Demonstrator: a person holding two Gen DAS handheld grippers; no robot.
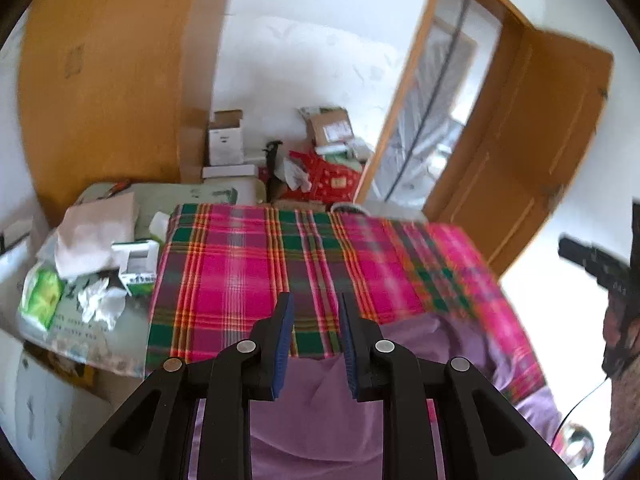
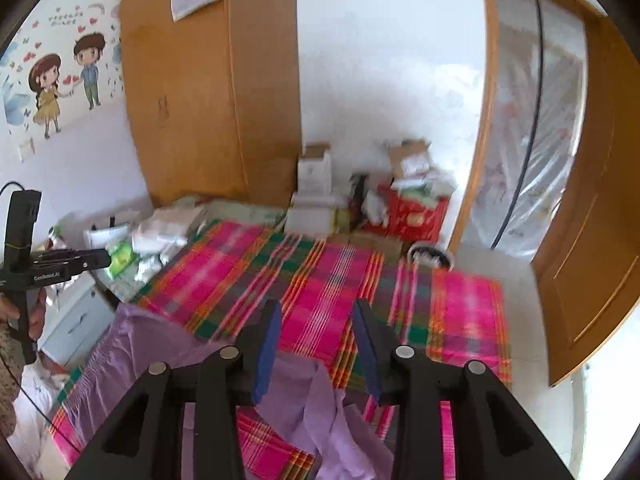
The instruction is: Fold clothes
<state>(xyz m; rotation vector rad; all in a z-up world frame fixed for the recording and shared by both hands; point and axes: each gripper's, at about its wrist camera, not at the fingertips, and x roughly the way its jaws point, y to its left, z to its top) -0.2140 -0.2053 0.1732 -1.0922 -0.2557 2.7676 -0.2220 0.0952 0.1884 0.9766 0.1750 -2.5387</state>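
Left wrist view: 2 black grippers with blue-padded fingers, left gripper and right gripper, hover with jaws apart and empty over a crumpled lilac garment lying on the pink-and-green plaid bedspread.

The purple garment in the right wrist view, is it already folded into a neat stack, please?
No, the purple garment lies loose and crumpled across the plaid cloth, below the open right gripper.
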